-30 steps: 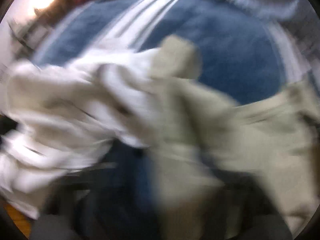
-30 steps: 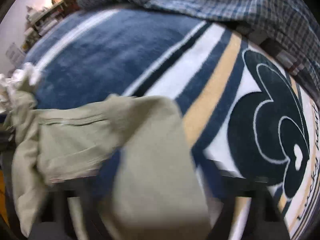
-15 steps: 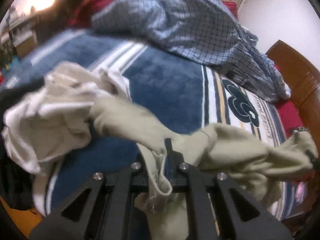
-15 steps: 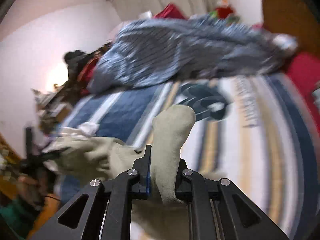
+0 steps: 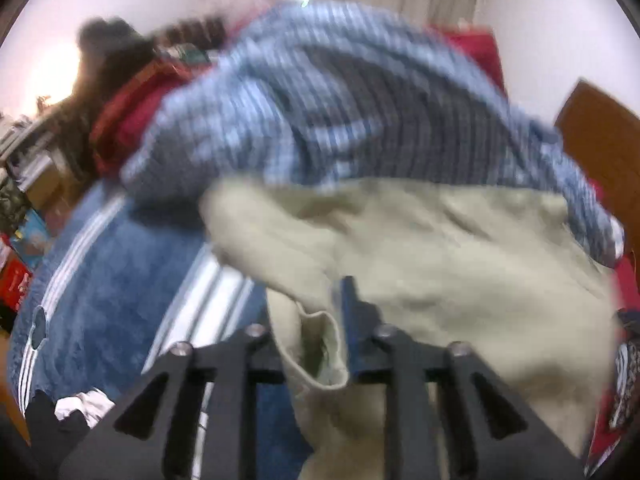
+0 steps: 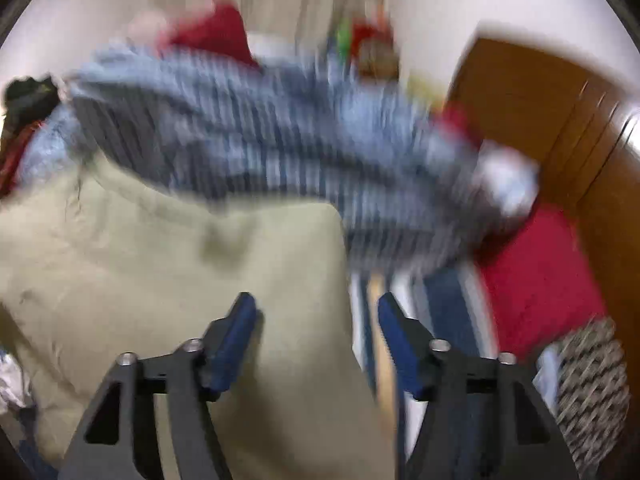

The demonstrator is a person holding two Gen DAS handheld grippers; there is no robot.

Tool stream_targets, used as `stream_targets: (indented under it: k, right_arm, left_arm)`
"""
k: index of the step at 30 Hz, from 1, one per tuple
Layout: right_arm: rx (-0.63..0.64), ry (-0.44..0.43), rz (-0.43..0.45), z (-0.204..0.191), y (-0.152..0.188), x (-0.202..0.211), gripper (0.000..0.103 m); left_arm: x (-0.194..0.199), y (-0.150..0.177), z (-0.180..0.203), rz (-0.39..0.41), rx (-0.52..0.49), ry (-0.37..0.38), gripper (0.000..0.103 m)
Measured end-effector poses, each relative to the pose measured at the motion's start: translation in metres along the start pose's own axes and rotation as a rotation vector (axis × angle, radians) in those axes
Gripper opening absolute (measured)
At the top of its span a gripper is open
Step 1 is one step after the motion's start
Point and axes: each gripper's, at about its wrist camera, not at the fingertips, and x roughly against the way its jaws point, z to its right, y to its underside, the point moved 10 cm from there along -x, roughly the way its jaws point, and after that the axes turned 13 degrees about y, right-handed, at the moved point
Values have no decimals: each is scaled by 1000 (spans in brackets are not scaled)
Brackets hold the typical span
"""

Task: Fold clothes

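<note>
A beige garment lies spread over the blue striped blanket, its far edge against a heap of blue plaid shirt. My left gripper is shut on a bunched edge of the beige garment, and the cloth hides its left finger. In the right wrist view the beige garment covers the lower left. My right gripper is open just above it, blue pads wide apart, gripping nothing. Both views are blurred by motion.
The plaid shirt piles across the bed's far side. A red pillow and a wooden headboard are at the right, with patterned fabric at the lower right. White cloth lies at the near left.
Both grippers swung up toward the head of the bed, carrying the beige garment. The right gripper, shut on it half a second ago, has opened. The garment now lies spread wider.
</note>
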Motion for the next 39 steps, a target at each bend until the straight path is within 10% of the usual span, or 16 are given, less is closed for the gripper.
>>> stream_targets:
  k: [2, 10, 13, 16, 25, 28, 30, 36, 39]
  right_arm:
    - [2, -76, -89, -14, 33, -23, 66]
    - [23, -294, -98, -23, 220, -3, 66]
    - [-75, -323, -67, 8, 276, 23, 71]
    - [-152, -361, -99, 19, 329, 33, 82]
    - [-199, -401, -35, -30, 338, 14, 80]
    - [-153, -389, -70, -51, 337, 2, 40]
    - [-198, -485, -121, -50, 335, 13, 22]
    - [-93, -665, -88, 3, 302, 120, 22]
    - [-135, -665, -93, 47, 295, 154, 22]
  left_arm:
    - [-7, 32, -4, -33, -23, 10, 46]
    - [11, 235, -30, -227, 45, 189, 52]
    - [38, 298, -36, -217, 89, 212, 80]
    - [44, 351, -19, -245, -3, 196, 80]
    - [-12, 345, 3, -200, -118, 117, 71]
    - [-17, 335, 17, -217, -106, 192, 15]
    - [-3, 325, 29, -215, -100, 241, 10]
    - [99, 262, 41, -191, 79, 587, 10]
    - [120, 274, 22, -239, 97, 577, 11]
